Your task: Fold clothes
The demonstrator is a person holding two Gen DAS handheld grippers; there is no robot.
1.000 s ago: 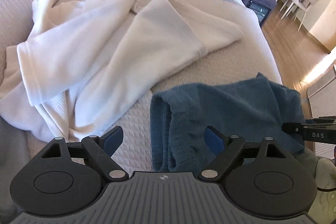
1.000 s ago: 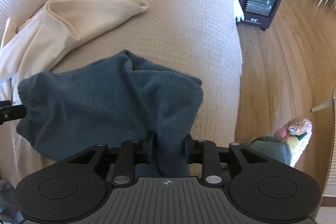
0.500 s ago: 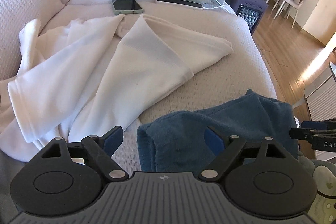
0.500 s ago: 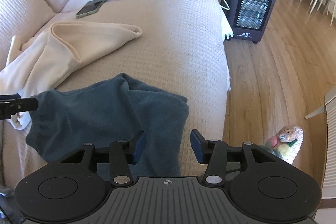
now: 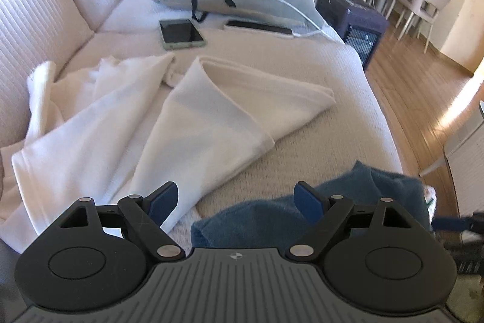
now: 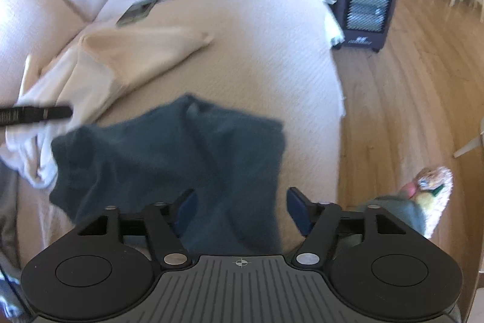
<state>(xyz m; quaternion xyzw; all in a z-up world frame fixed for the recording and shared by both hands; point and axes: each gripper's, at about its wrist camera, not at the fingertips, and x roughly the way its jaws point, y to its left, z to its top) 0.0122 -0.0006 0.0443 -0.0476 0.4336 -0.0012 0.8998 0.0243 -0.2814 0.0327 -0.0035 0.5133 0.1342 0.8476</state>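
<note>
- Blue garment (image 6: 181, 153) lies rumpled on the bed (image 6: 257, 56), beside the white garment (image 5: 187, 123).
- Soft, light, limp; looks best pinched at a corner or hem.
- Right hand-held gripper (image 6: 240, 206) jaws opening, cloth between, not pinched.
- Left hand-held gripper (image 5: 234, 199) released, empty.

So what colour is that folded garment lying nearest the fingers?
Dark blue-teal garment, shown best in the right wrist view.

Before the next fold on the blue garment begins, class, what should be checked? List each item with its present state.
1. Right gripper free of cloth: ok, jaws opening, pads clear.
2. Left gripper empty: ok, open.
3. Blue garment lying on the sofa cover: ok.
4. Blue garment flat: not ok, rumpled.
5. White garment clear of the blue one: cannot tell, edges meet.
6. Phone out of the way: ok.
</note>
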